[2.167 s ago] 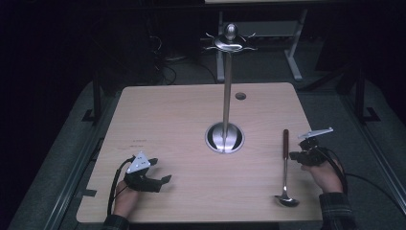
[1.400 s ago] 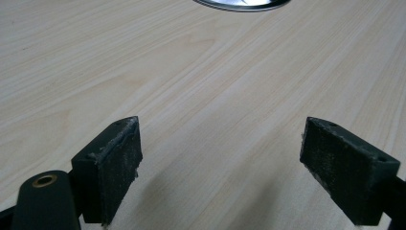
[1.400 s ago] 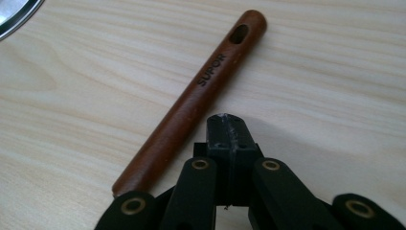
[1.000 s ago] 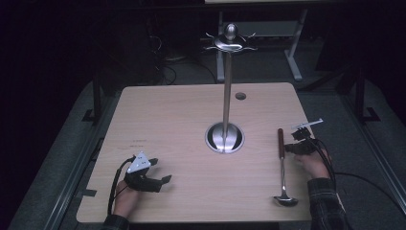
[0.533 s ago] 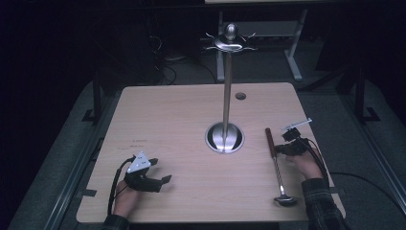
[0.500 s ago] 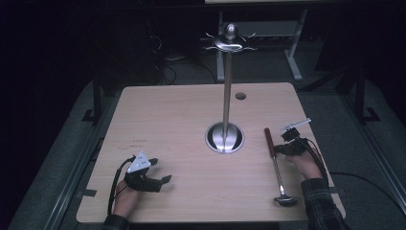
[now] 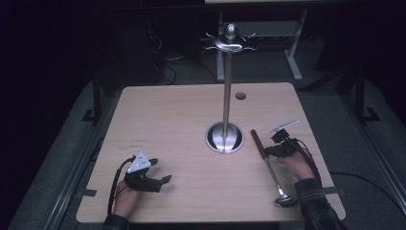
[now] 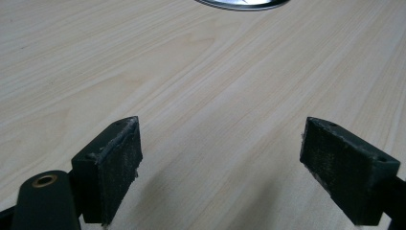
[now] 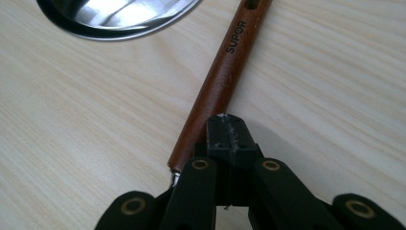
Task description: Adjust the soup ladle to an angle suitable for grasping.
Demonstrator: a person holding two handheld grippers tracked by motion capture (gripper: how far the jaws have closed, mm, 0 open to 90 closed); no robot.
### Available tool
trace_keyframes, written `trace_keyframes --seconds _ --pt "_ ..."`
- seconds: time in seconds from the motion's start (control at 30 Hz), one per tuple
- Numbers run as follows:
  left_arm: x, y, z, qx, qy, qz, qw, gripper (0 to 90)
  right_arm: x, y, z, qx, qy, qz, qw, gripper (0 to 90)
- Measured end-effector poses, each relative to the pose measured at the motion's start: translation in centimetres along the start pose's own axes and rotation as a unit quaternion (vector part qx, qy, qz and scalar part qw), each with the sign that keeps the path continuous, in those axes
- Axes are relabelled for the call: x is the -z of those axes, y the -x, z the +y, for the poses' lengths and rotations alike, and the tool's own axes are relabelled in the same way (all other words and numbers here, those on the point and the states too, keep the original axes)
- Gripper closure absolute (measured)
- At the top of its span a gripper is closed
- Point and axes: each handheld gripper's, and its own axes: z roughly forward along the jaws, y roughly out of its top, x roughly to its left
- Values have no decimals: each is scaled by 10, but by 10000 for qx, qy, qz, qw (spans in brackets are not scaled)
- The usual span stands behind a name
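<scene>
1 ladle (image 7: pixel 268 165), 1 stand (image 7: pixel 225 137) | left gripper (image 7: pixel 152 181) fingers spread, empty | right gripper (image 9: pixel 229 128) fingers pressed together, touching ladle handle.

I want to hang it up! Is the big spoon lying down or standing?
Lying down. The ladle rests flat on the table, wooden handle toward the stand's base.
</scene>
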Motion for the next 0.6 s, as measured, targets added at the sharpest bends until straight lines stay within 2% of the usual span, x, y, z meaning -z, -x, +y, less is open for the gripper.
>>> trace_keyframes --seconds 0.33,0.47,0.6 --pt "0 0 0 11 1 -1 10000 140 -1 -9 3 121 -53 79 9999 900" --pt "0 0 0 13 9 -1 10000 140 7 -10 0 107 69 128 9998 900" --pt "1 0 0 -32 -22 8 10000 140 18 -16 -10 89 97 251 9996 900"
